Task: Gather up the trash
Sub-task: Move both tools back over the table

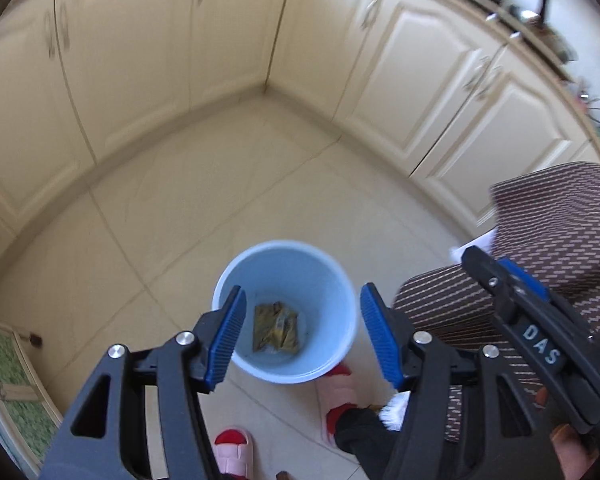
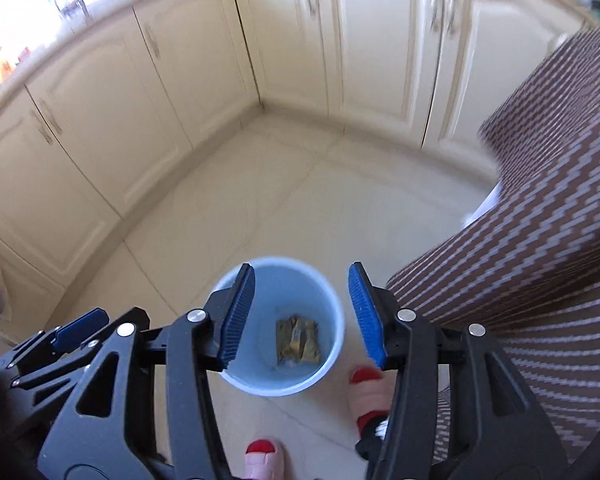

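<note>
1. Now we hold both grippers over the bin (image 1: 286,312), pointing steeply down – a sensible place to be, since anything let go here falls straight in.
2. Our left gripper (image 1: 302,336) stands fairly wide with nothing between its blue pads (image 1: 228,336); the bin shows through the gap.
3. Our right gripper (image 2: 300,314) is likewise parted, a little narrower, and empty. In the left view it sits at about 3 o'clock, just beside the left one.
4. The trash (image 1: 276,326) – a crumpled yellow-brown wrapper – lies flat on the bin's floor, slightly toward 5 o'clock of its centre in the right view (image 2: 298,338). We judge this piece collected.
5. The bin stands upright on the tiled floor (image 1: 204,184), near the corner where the cream cabinets (image 1: 420,92) meet at 12 o'clock, and close to our red-and-pink slippers (image 1: 340,396) at 6 o'clock, so the drop needs no reach.
6. A patterned sleeve (image 2: 540,240) fills the 3 o'clock side of the right view.
7. No other trash shows on the floor from here; the next step, we judge, is to look for more elsewhere.
</note>
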`<state>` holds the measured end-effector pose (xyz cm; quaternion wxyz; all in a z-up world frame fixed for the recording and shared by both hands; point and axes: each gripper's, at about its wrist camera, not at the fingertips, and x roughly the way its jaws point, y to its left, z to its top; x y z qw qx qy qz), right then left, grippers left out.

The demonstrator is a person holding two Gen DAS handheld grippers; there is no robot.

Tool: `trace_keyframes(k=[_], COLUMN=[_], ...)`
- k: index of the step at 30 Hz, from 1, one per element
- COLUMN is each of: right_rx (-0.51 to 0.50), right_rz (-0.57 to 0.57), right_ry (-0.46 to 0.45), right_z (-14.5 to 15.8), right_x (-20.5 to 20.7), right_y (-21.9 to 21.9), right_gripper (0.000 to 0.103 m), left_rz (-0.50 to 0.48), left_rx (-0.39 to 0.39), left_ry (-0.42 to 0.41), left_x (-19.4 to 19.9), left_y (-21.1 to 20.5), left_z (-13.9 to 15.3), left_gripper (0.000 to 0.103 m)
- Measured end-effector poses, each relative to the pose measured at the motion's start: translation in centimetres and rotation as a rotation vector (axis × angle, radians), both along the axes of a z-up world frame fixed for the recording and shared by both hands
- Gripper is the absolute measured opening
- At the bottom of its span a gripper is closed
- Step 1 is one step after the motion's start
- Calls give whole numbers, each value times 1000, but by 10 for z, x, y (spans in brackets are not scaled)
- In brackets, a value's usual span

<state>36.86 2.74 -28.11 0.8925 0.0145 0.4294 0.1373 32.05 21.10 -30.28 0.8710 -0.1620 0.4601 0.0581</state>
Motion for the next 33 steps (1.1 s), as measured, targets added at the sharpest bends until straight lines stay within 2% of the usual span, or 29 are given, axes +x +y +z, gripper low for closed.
trace_keyframes(k=[7,10,14,19,23,27,33], right_rx=[27,38,56,22,-13,-13,15], right_rz=[-50,-104,-188,-322,-405,-440,-450], right_ry=[-275,-352,-388,-395,-358,-305,-237], right_z=[131,170,199,209,202,189,170], right_x=[-66,-92,-112,-129,-131,-129,-115], right_y=[-80,-127,-198,-289,-357,-399,-424], right_gripper=[52,53,54,55,56,57,59], left_rz=[-119,-204,-331,-517,-640,-696,-729], left_rx=[49,58,64,93,114,129,181], left_ry=[-213,-279,-322,-351,-344,-306,-246], left_x=[-37,-48,-54,-46,-32,-12,22], left_y=[-71,-115,-177,-267,-328,-370,-413], left_z=[117,155,187,212,212,202,186], left_gripper=[70,74,75,75,75,75,75])
